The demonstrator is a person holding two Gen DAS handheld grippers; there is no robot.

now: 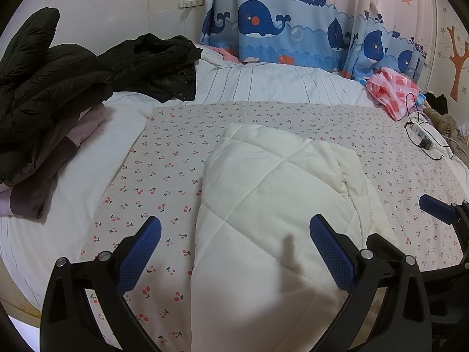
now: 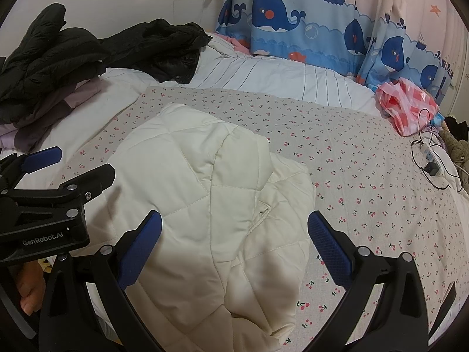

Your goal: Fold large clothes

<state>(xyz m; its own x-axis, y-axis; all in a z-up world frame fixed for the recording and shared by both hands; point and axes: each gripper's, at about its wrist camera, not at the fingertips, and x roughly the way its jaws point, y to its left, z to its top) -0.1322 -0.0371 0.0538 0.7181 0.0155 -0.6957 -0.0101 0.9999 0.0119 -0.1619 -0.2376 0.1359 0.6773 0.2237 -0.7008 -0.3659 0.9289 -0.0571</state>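
A white quilted jacket (image 1: 272,205) lies folded into a long bundle on the cherry-print sheet (image 1: 164,158). My left gripper (image 1: 234,252) hovers open over the bundle's near end, nothing between its blue pads. The right gripper's blue fingertip (image 1: 436,208) shows at the right edge of that view. In the right wrist view the same jacket (image 2: 205,205) lies with a sleeve folded across its top, and my right gripper (image 2: 234,249) stands open above its near part. The left gripper's black body (image 2: 44,205) sits at the left, with a hand (image 2: 29,290) below it.
Black puffer jackets (image 1: 52,76) and a mauve garment (image 1: 55,152) are piled at the left on the white duvet (image 1: 263,85). A pink checked bag (image 1: 395,91) and a power strip with cables (image 1: 422,138) lie at the right. Whale-print curtains (image 1: 293,23) hang behind the bed.
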